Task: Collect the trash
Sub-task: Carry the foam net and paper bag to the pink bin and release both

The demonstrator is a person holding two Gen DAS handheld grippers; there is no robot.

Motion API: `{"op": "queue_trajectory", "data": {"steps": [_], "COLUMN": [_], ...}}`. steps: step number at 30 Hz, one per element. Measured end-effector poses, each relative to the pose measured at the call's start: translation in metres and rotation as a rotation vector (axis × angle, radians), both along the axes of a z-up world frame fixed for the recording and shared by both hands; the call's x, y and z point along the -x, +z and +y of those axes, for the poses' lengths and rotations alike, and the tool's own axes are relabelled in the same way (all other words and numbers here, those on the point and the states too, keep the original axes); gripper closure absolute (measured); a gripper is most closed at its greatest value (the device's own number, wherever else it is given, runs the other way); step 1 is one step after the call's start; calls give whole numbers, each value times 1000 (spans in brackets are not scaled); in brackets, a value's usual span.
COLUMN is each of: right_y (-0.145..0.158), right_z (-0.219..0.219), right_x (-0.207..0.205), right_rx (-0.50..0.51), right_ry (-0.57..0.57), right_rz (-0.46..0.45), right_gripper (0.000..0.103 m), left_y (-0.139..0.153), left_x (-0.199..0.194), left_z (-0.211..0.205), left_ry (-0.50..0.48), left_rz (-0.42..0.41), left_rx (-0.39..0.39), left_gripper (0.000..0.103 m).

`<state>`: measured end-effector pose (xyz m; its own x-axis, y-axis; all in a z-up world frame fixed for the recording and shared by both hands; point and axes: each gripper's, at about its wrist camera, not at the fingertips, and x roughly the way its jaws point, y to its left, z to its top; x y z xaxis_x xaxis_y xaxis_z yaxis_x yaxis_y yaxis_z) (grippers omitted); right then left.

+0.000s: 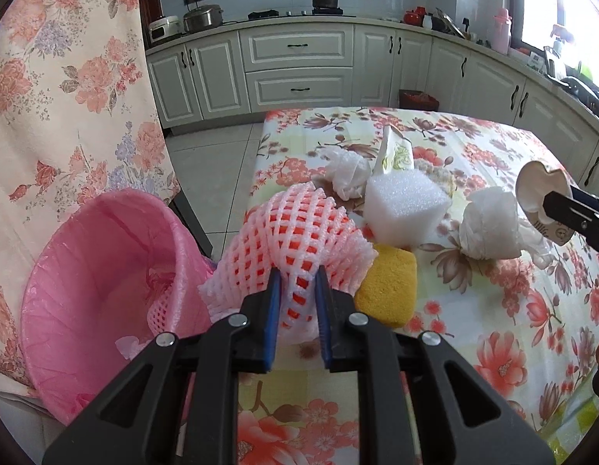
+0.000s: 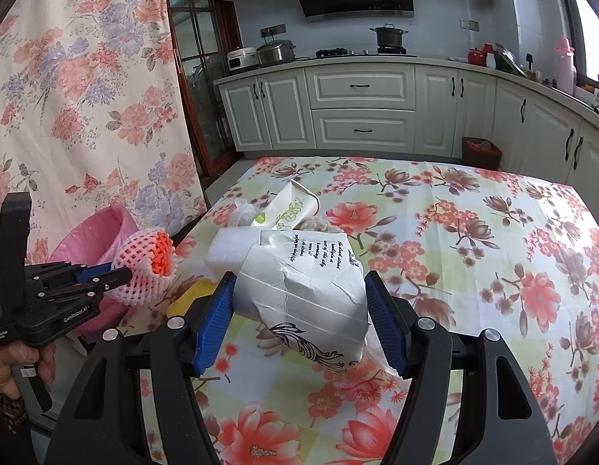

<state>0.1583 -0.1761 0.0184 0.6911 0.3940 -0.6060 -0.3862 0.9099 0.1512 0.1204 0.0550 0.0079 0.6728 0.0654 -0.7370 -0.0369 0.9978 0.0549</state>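
Kitchen table [image 1: 474,310] with flowered cloth: left gripper [image 1: 297,283] pinches the foam fruit net [image 1: 299,228] beside the pink-lined bin [image 1: 98,283], right gripper [image 2: 299,302] clasps a crumpled paper cup [image 2: 303,290]; the springy net may snag the bin's rim and fall outside.

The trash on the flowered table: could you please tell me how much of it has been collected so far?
Barely started. One pink foam net lies in the pink-lined bin. The left gripper clamps a pink foam fruit net; the right gripper holds a crushed white paper cup. White foam block, yellow sponge and crumpled tissues remain.
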Motion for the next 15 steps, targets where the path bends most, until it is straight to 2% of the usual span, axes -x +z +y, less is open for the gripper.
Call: {"op": "queue_trajectory", "data": {"steps": [8, 15], "right_y": [10, 18], "right_z": [10, 26], "right_x": [0, 0], "right_rx": [17, 29], "right_ry": [16, 44], "right_rz": [-21, -35], "right_gripper": [39, 39], "left_y": [31, 44], "left_x": [19, 30], "left_z": [17, 34], "left_ry": [39, 61], "left_rz": [-79, -117], "left_rx": [32, 63], "left_gripper": [86, 86]}}
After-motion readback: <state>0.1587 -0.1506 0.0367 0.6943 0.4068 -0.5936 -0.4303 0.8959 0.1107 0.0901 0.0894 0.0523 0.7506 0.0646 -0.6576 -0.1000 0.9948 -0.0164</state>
